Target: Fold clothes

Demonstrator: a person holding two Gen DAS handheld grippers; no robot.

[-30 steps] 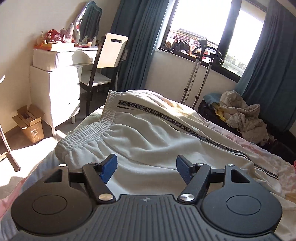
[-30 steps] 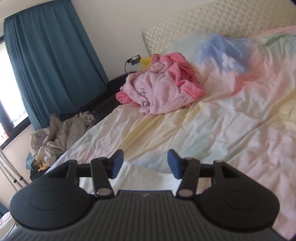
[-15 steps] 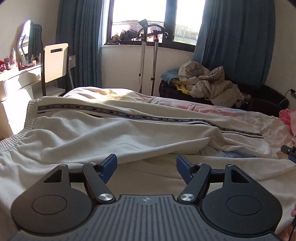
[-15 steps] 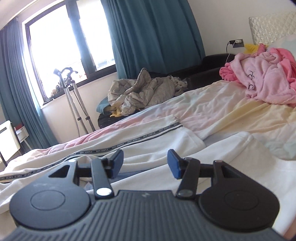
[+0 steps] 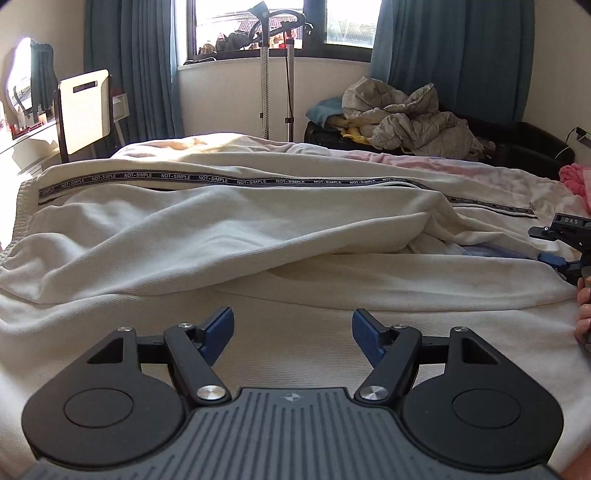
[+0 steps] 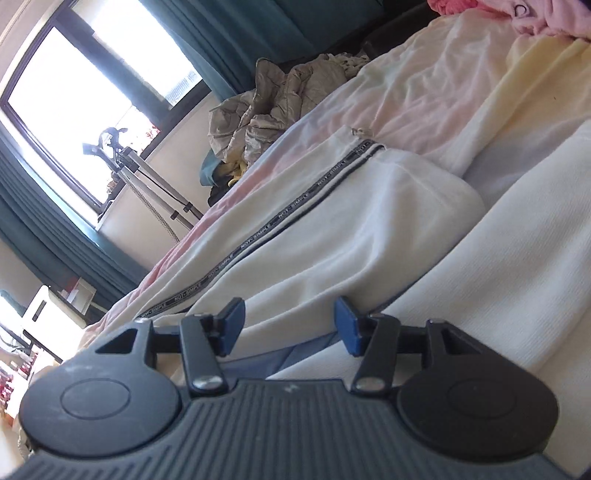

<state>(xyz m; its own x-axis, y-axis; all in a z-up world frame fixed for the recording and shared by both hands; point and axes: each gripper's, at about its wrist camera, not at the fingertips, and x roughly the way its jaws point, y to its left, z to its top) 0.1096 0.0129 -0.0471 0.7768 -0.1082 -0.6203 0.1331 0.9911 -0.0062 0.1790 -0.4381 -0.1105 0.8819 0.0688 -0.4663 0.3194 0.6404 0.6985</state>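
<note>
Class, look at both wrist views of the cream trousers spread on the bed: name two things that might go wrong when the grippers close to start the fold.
1. The cream ribbed trousers lie bunched, one leg draped over the other, so the open left gripper may pinch several layers or miss the edge.
2. The open right gripper sits low near the pastel bedsheet and a blue patch under the legs, so it could grab bedding with the fabric.

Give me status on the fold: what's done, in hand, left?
Done: white track pants with the NOT-SIMPLE side stripe lie lengthwise on the bed, one leg lapped over the other, rumpled. In hand: nothing; left gripper open low over the near leg, right gripper open at the hem end. Left: every crosswise fold. The pink garment looks unfolded.
</note>
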